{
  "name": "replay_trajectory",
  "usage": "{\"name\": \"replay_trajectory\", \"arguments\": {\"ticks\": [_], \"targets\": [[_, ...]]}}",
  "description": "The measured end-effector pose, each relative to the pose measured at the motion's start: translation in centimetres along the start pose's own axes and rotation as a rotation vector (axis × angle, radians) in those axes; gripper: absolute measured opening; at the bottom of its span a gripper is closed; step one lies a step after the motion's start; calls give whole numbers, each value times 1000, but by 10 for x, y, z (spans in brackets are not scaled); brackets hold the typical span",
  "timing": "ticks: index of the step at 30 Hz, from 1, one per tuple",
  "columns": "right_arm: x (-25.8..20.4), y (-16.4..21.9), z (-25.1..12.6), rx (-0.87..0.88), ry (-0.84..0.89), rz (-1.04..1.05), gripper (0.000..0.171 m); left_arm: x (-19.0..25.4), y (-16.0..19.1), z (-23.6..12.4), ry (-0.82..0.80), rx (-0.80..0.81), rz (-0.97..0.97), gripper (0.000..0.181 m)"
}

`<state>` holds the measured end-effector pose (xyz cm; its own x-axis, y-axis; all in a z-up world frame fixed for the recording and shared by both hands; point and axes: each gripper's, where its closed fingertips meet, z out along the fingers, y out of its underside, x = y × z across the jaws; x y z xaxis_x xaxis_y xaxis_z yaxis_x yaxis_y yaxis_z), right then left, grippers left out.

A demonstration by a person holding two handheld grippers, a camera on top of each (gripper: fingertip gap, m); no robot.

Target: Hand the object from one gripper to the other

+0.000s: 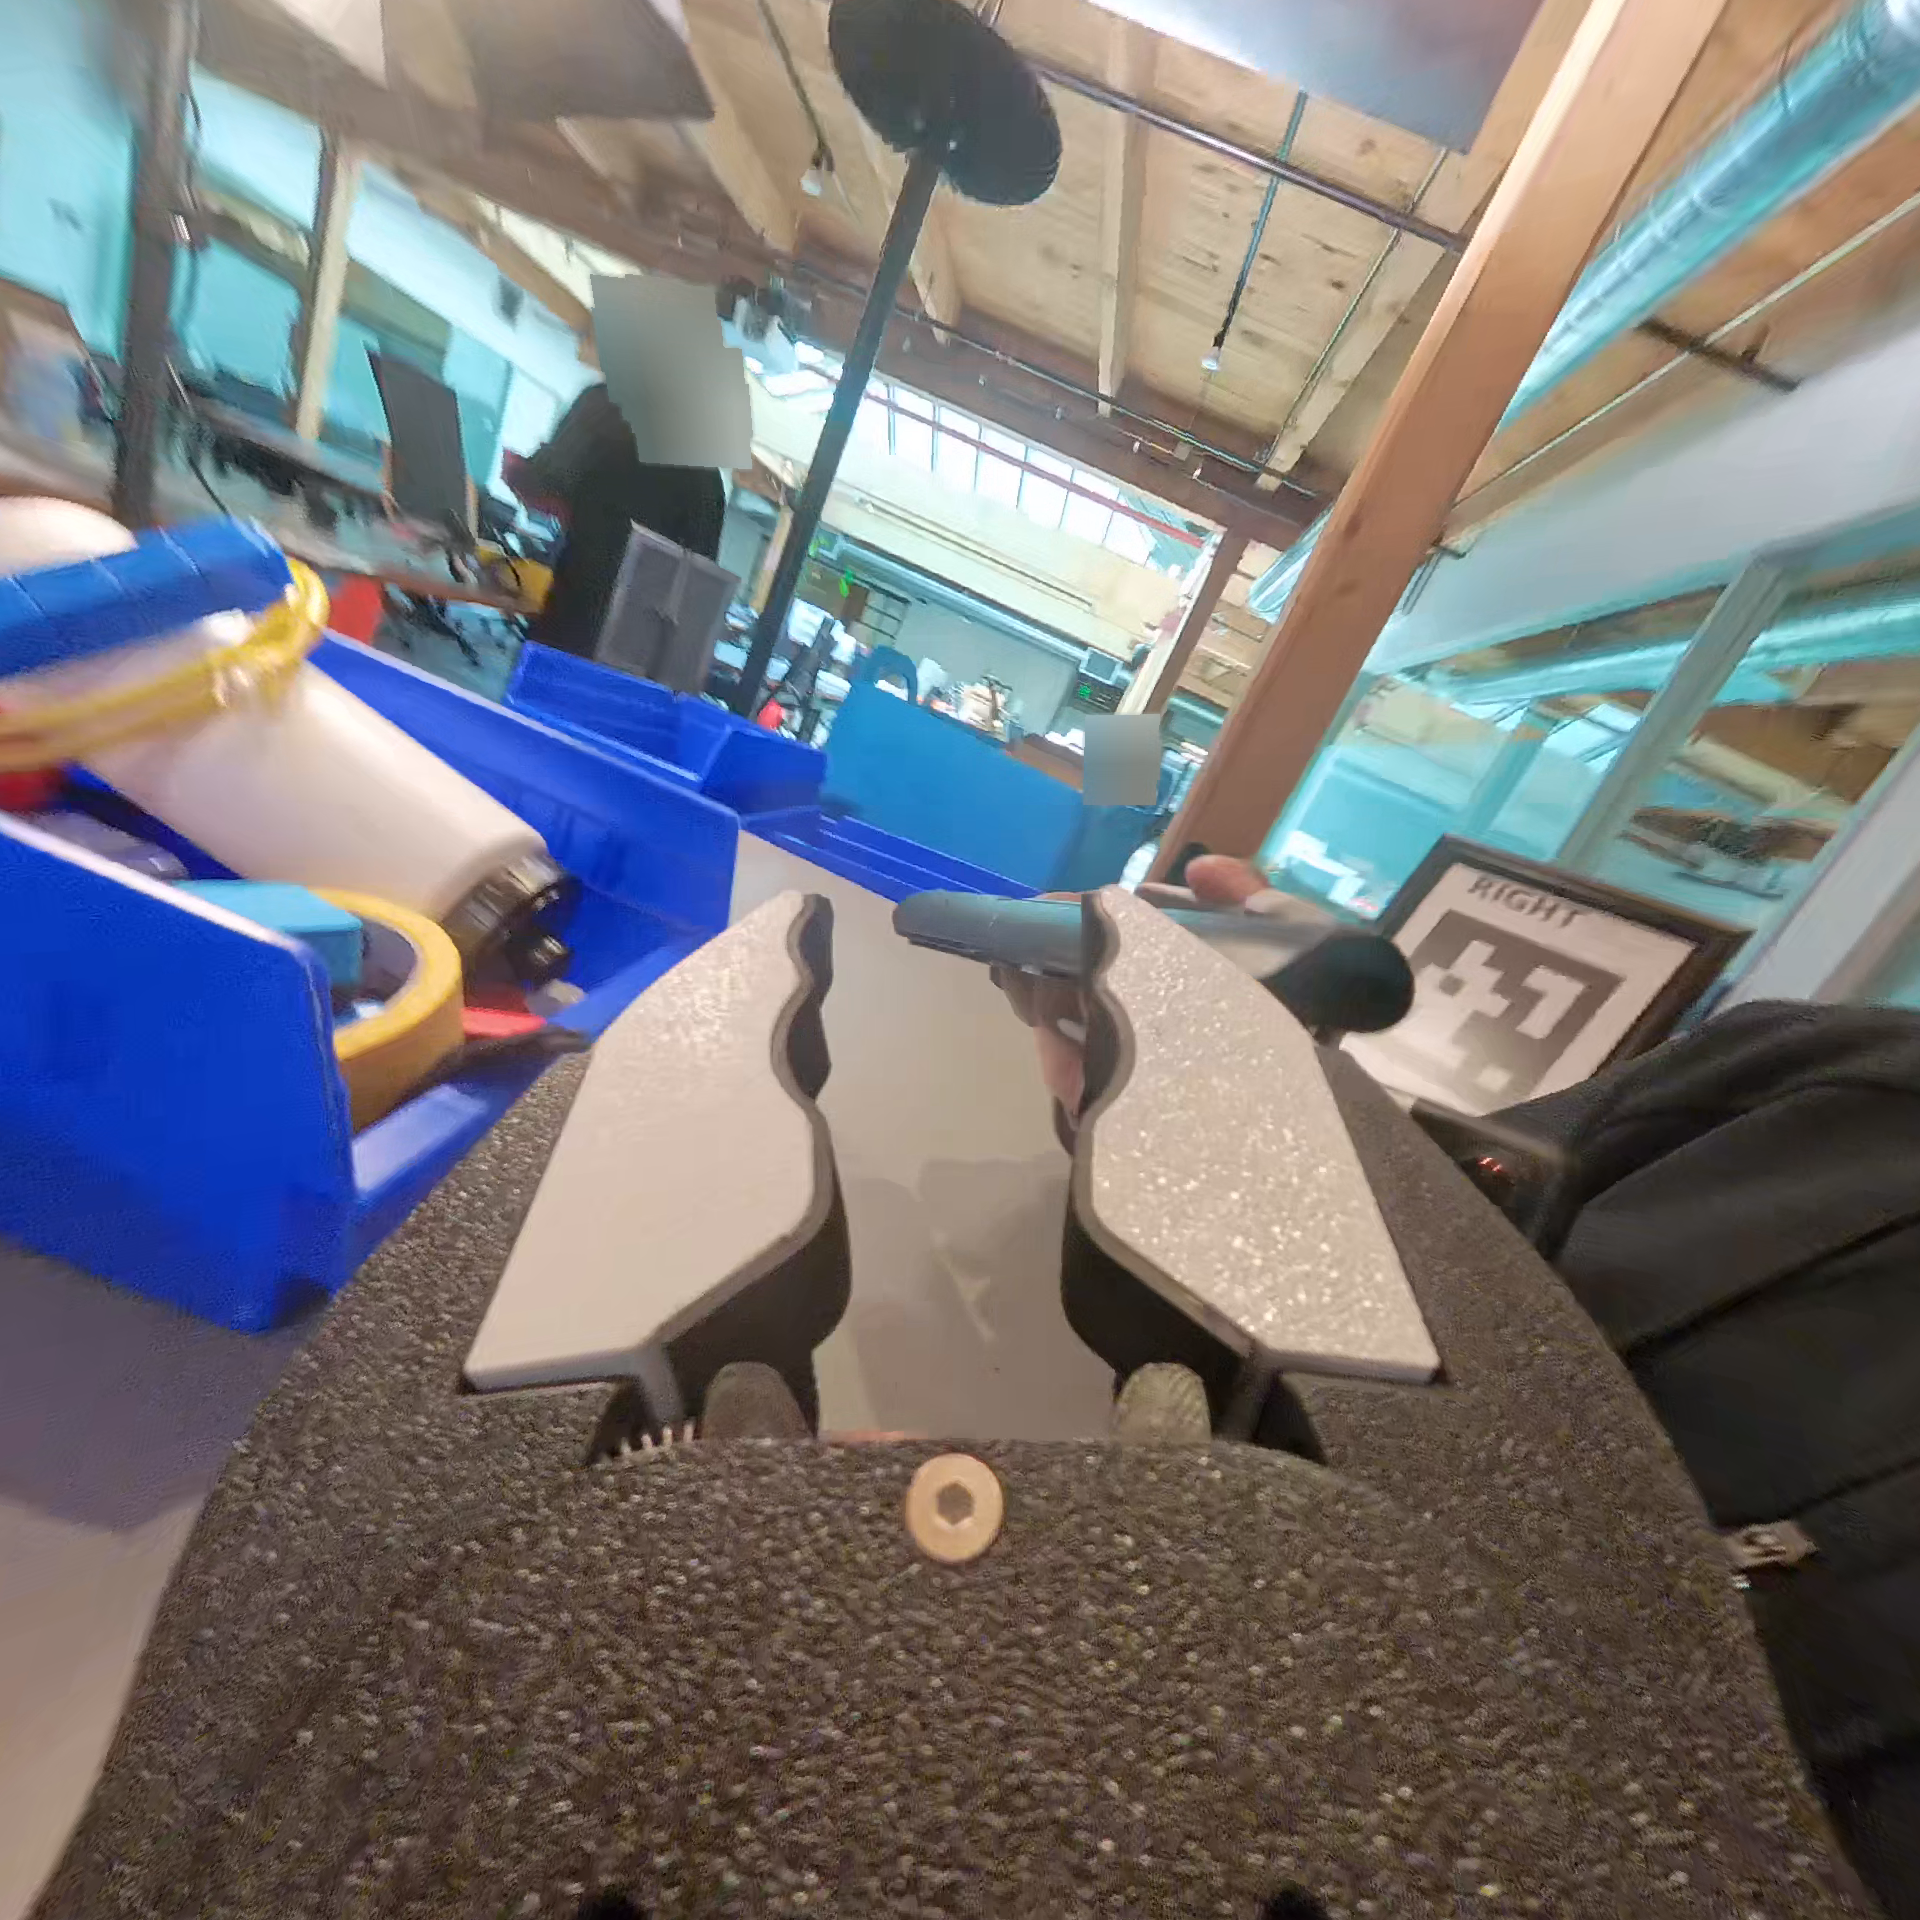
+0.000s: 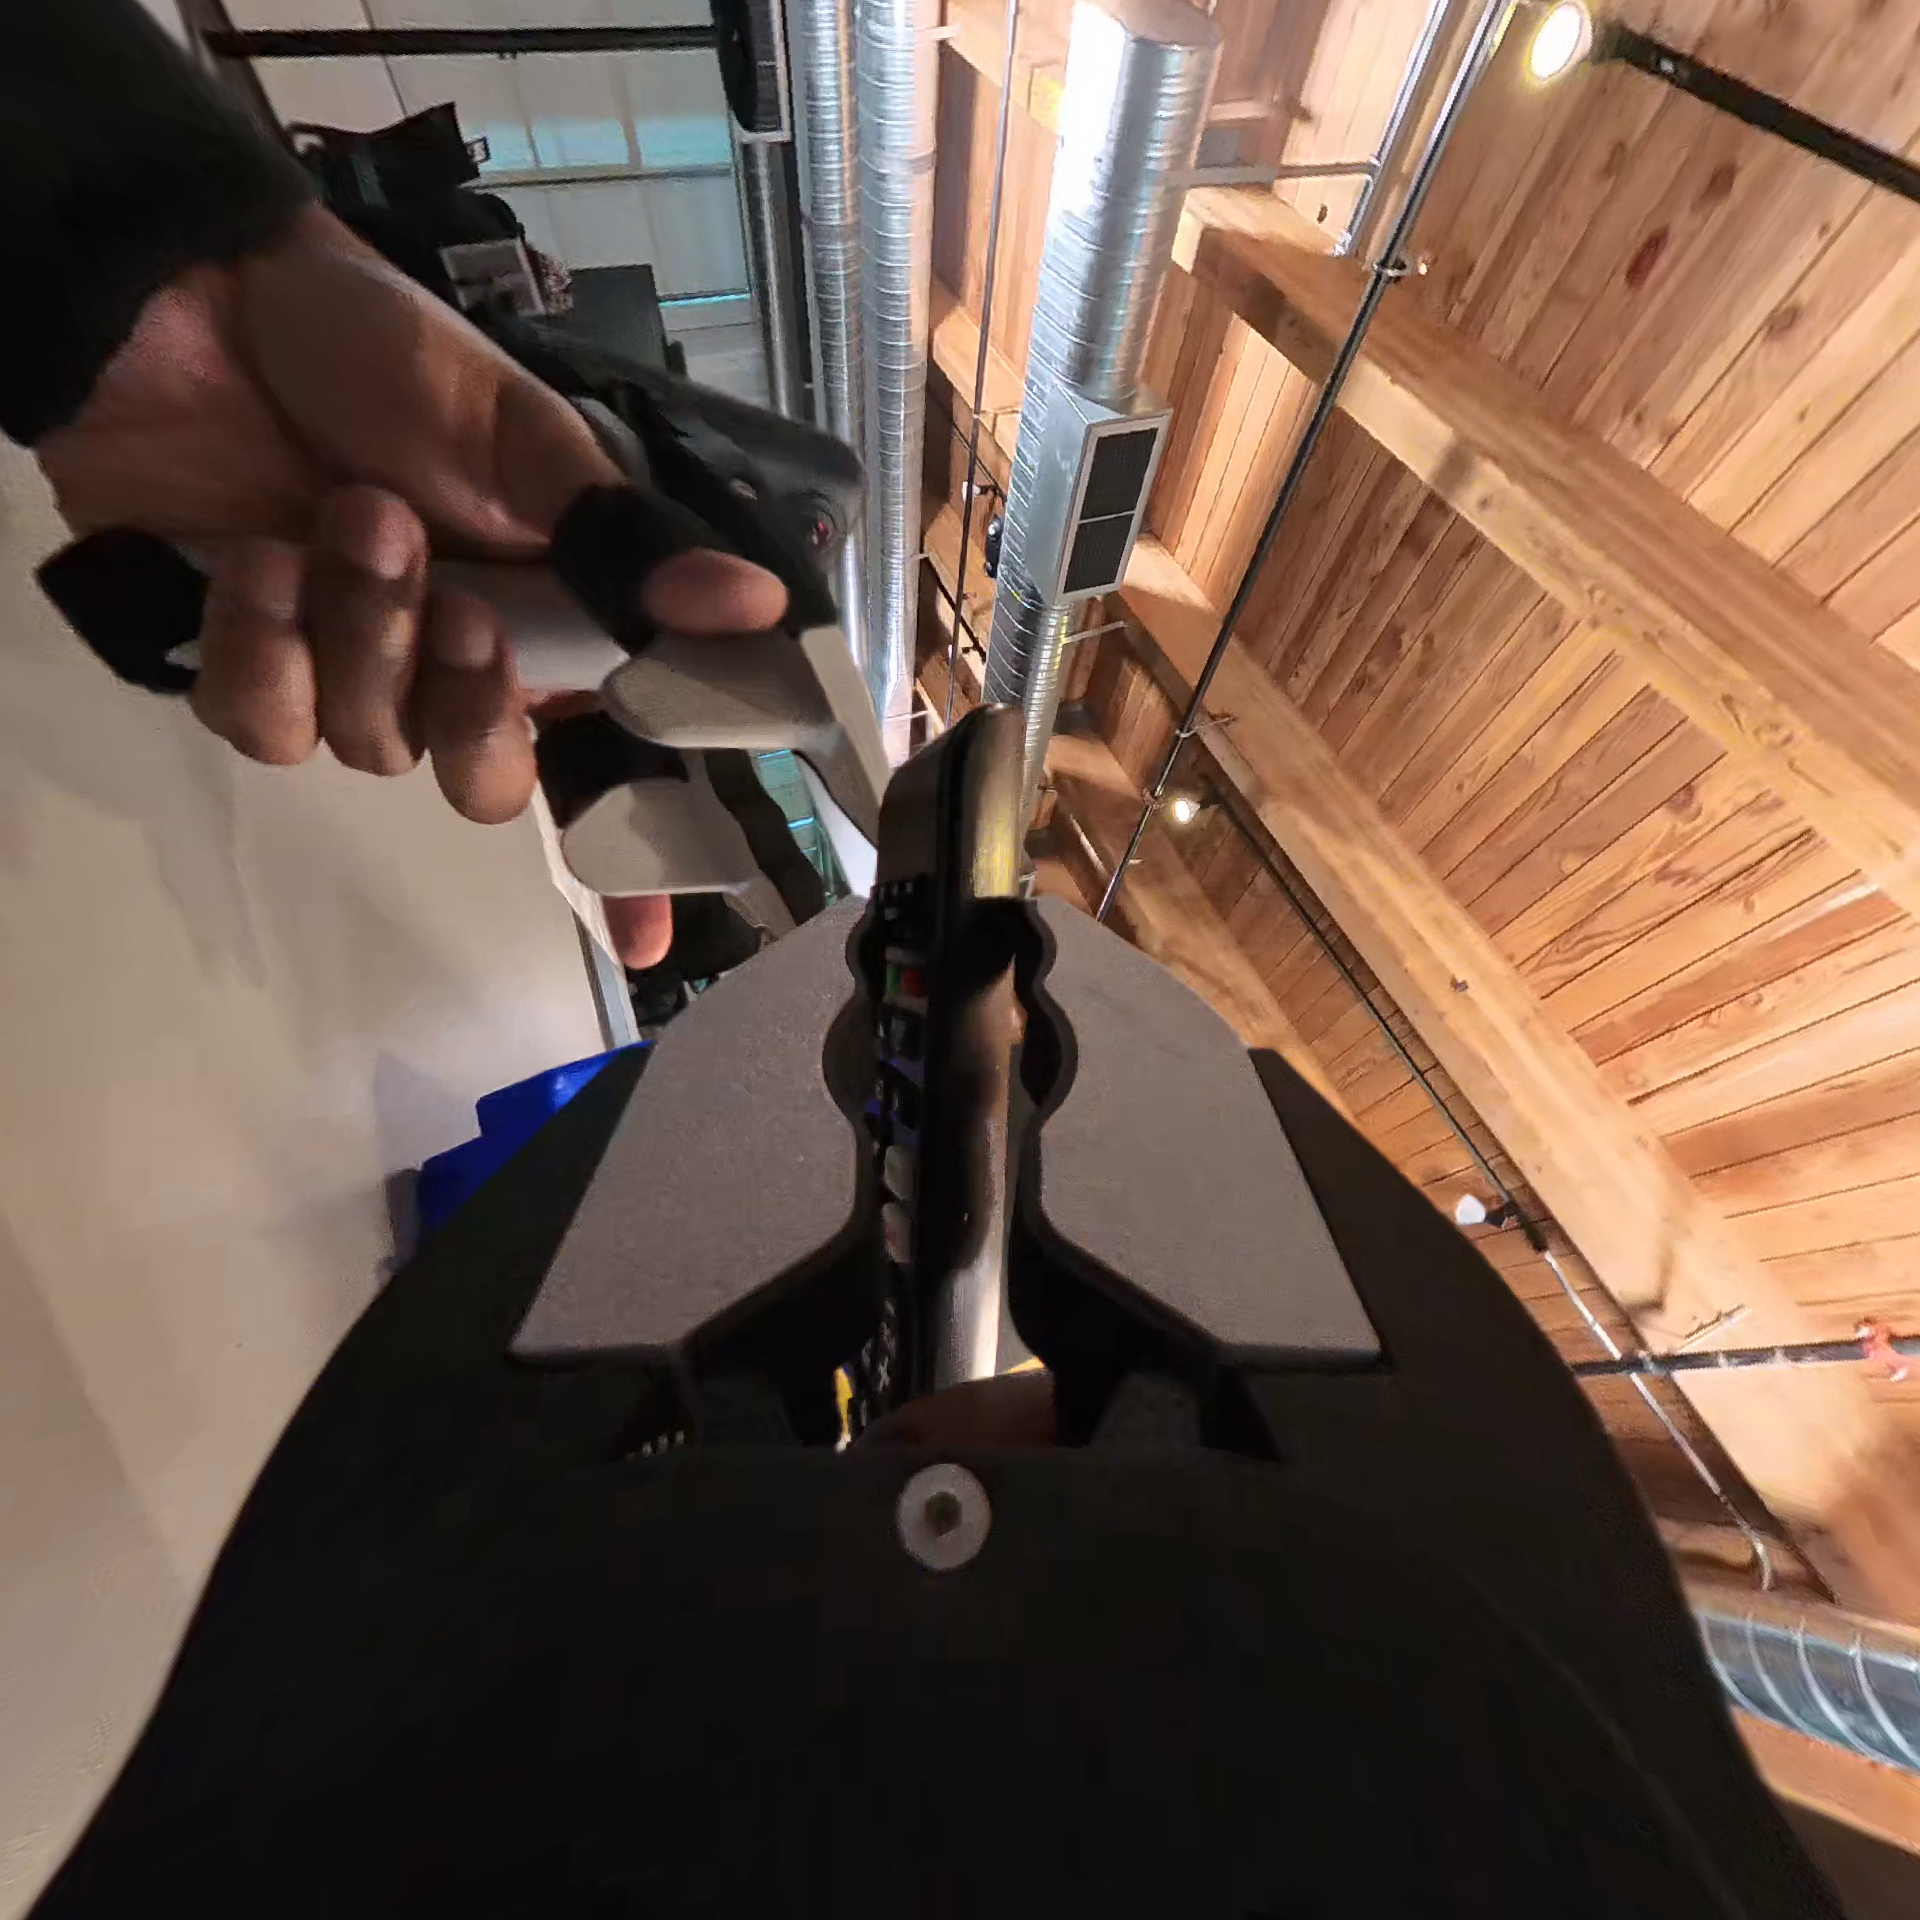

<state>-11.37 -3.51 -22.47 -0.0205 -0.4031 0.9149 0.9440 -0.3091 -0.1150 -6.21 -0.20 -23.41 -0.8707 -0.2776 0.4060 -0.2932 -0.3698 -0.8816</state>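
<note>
Clamped tight, that's how my right gripper (image 2: 940, 935) is sitting, jaws squeezed onto a dark remote (image 2: 951, 831) that runs lengthwise between the fingers, buttons facing the left finger, with its far end poking out past the tips. Over on my left gripper (image 1: 956, 935) the jaws are spread wide with nothing between them, just bare grey tabletop (image 1: 935, 1091) showing through the gap. From the left wrist view the tip of the remote (image 1: 987, 930) comes in from the right and sits right at my right fingertip (image 1: 1117, 935), partly across the gap but not gripped by that side; can't tell if it's actually touching. In the right wrist view my hand (image 2: 312, 499) is wrapped around the left gripper (image 2: 717, 769) up and to the left, its grey fingers close beside the remote's end. Blue bin (image 1: 177, 1091) off to the left has a yellow tape roll (image 1: 405, 997) and a white bottle (image 1: 312, 790) in it.
</note>
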Motion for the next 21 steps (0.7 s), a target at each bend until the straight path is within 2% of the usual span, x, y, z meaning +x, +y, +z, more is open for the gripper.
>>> {"name": "replay_trajectory", "arguments": {"ticks": [4,6,10,13,18,21], "targets": [[-10,-3,2,-1,-25,-45,23,14,6,3,129,-17,-113,50],[-10,2,3,-13,-42,35,22,23,5,2,184,0,-78,54],[-7,16,5,-44,-110,353,22,23,3,-3,141,24,104,56],[-2,22,8,-59,-141,608,22,25,13,0,109,-20,264,59],[8,13,10,24,-214,1054,23,34,51,15,133,-192,439,65],[8,0,11,122,-292,1324,23,39,59,22,143,-215,494,64]]}}
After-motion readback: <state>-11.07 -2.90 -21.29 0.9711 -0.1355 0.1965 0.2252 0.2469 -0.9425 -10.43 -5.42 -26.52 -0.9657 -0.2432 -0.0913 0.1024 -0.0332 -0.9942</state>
